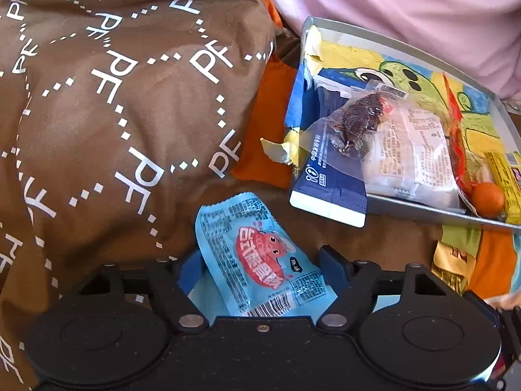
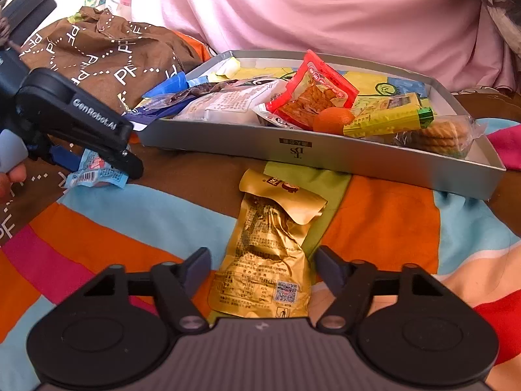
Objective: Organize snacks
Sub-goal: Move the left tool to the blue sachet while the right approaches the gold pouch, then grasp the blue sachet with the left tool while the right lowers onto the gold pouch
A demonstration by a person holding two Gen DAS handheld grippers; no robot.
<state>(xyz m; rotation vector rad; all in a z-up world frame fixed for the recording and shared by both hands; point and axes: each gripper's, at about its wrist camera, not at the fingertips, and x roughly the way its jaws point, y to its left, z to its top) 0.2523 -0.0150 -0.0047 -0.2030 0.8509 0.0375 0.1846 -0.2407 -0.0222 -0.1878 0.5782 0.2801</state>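
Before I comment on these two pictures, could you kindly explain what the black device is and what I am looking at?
A person holds a two-finger gripper in each hand; each picture comes from a camera looking along one gripper's fingers. The left gripper straddles a light blue snack packet with a red cartoon; its jaws look open. The right gripper, open, straddles a crinkled gold foil packet lying on the striped bedcover. Behind sits a shallow grey cardboard tray holding snacks, including a small orange fruit.

The left black two-finger claw (image 1: 260, 260) sits low with its blue-padded fingers (image 1: 190, 272) spread apart. The right black claw (image 2: 262, 262) likewise holds its fingers (image 2: 327, 265) wide.
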